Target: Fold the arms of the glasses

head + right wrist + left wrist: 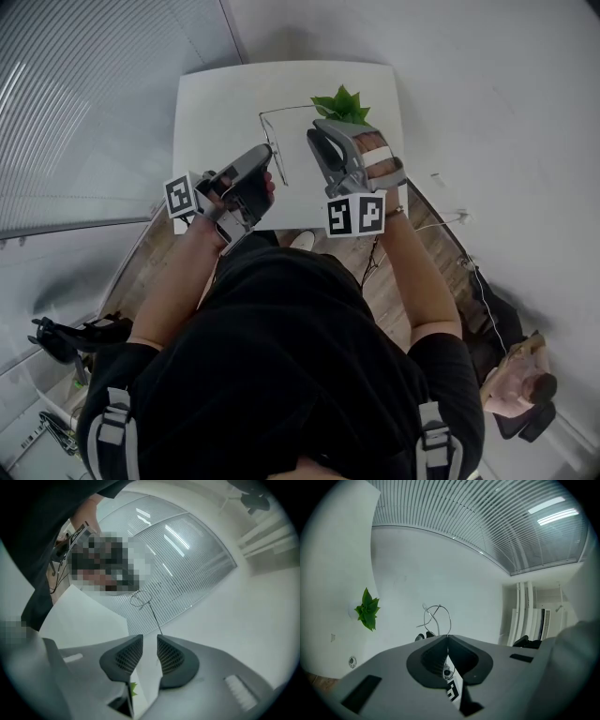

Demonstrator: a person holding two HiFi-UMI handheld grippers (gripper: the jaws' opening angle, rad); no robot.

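Thin wire-framed glasses are held up over the white table. My left gripper is shut on them; in the left gripper view a wire lens loop rises straight from the closed jaw tips of the left gripper. My right gripper stands just to the right of them. In the right gripper view its jaws stand apart with a clear gap, and one thin arm of the glasses runs down to the tip of the right-hand pad of the right gripper. The pads do not press on it.
A small green plant stands at the table's far edge, right behind the right gripper, and shows as the plant in the left gripper view. Slatted blinds line the left. Cables and wooden floor lie to the table's right.
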